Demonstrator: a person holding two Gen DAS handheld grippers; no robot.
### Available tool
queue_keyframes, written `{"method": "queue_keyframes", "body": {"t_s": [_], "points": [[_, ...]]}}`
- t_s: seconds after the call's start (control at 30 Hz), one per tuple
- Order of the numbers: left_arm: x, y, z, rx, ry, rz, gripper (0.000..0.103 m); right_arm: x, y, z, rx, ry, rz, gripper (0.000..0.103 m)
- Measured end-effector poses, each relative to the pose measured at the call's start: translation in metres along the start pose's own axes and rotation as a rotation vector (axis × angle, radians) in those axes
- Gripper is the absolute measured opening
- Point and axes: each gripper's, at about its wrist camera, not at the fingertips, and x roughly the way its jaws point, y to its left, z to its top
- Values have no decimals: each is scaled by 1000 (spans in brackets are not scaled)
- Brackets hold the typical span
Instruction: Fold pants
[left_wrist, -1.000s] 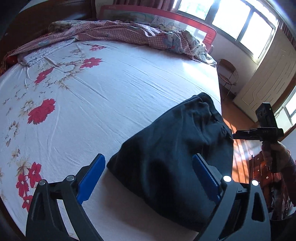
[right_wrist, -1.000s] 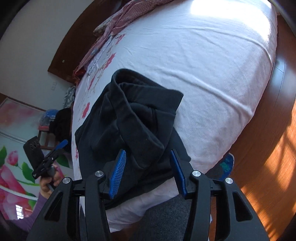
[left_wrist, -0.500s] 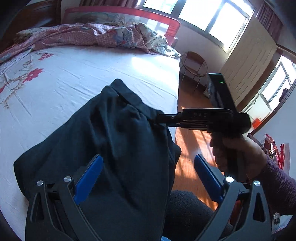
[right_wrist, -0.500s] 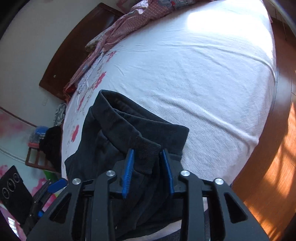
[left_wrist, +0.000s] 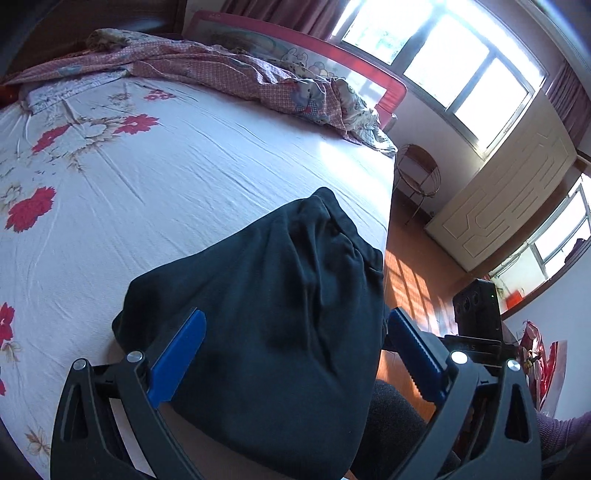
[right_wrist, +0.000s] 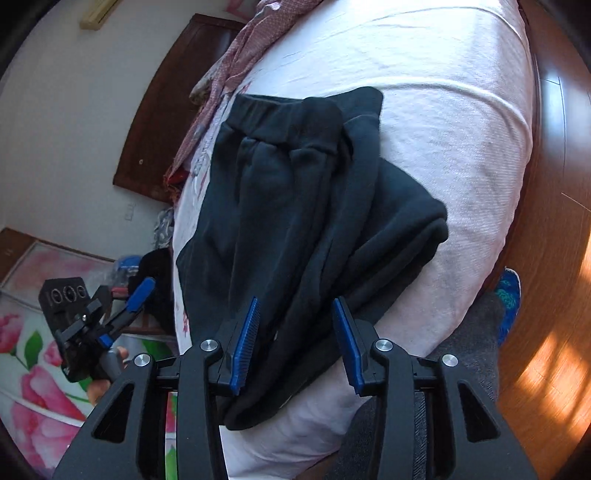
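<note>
Bed (left_wrist: 207, 173): white sheet w/ red flower print, takes up most of both views; bare sheet beyond the garment, sunlit toward the window side. Quilt (left_wrist: 229, 70): pink checked, bunched along far edge by the red rail; not part of the job. Pants (left_wrist: 280, 310): dark, thick fabric, lying on the bed at its near corner by the floor side, already gathered into a compact stacked bundle; elastic waistband (right_wrist: 284, 122) on top at far end, several layers showing along the bundle's right edge in right wrist view, one corner poking out past the band. Est. progress: main folds look done, bundle rests unsupported on the sheet; what's left, if anything, seems only squaring the loose corner and uneven layer edges. Left tongs (left_wrist: 295, 358): spread wide, nothing between the pads, bundle seen in the gap but not pinched; hovering over near end of bundle. Right tongs (right_wrist: 295, 332): released, pads apart, fabric visible between them w/ no clamp; poised at near edge of bundle. Approx. status: nearly complete, no grip on cloth either side.
</note>
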Motion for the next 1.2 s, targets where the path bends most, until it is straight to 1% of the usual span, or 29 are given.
{"method": "queue_keyframes", "body": {"t_s": [0.1, 0.17, 0.23, 0.33, 0.37, 0.4, 0.47, 0.53, 0.57, 0.63, 0.7, 0.73, 0.77, 0.8, 0.87, 0.93, 1.03, 1.07, 1.1, 1.13, 1.17, 1.2], "points": [[-5, 10, -7, -21, 1, 17, 99, 15, 9, -22, 16, 77, 52, 41], [-7, 12, -11, -32, 3, 19, 99, 27, 13, -37, 12, 125, 43, 41], [-10, 11, -15, -28, 3, 16, 99, 34, 11, -48, 61, 161, 84, 41], [-16, 6, -19, -8, -5, 14, 99, 37, 18, -68, 66, 191, 114, 41], [-18, 5, -20, -6, -6, 10, 99, 39, 21, -74, 66, 206, 116, 31], [-19, 4, -21, -6, -5, 5, 99, 41, 24, -77, 56, 214, 112, 26], [-20, 4, -22, -9, -2, 5, 99, 48, 28, -83, 47, 232, 113, 25], [-22, 5, -23, -13, -4, 4, 99, 52, 30, -84, 66, 239, 137, 26], [-23, 5, -23, -16, -8, 1, 99, 55, 32, -86, 66, 236, 133, 26], [-26, 6, -24, -15, -15, -2, 99, 62, 38, -88, 37, 244, 97, 26], [-27, 6, -24, -15, -17, 6, 99, 69, 41, -89, 35, 249, 98, 26], [-27, 8, -24, -20, -16, 4, 99, 73, 43, -88, 16, 251, 87, 26], [-28, 9, -24, -26, -18, 2, 99, 75, 47, -85, -10, 260, 86, 13], [-28, 10, -24, -30, -19, 3, 99, 76, 54, -88, -52, 268, 75, 6], [-31, 11, -23, -28, -25, 7, 99, 73, 82, -94, -225, 249, 8, 6], [-33, 12, -22, -25, -33, 14, 99, 73, 118, -106, -431, 236, -69, 6], [-31, 12, -22, -24, -40, 6, 100, 85, 155, -136, -809, 202, -244, 6], [-27, 10, -24, -23, -36, -11, 100, 94, 157, -145, -887, 221, -283, 6], [-21, 9, -28, -25, -23, -43, 100, 105, 150, -147, -904, 273, -311, 6], [-11, 7, -32, -33, -4, -74, 100, 114, 139, -142, -853, 318, -323, 6], [0, 5, -37, -43, 20, -86, 100, 115, 130, -132, -775, 349, -291, 6], [11, 3, -43, -53, 47, -89, 100, 110, 126, -121, -694, 372, -243, 8]]}}
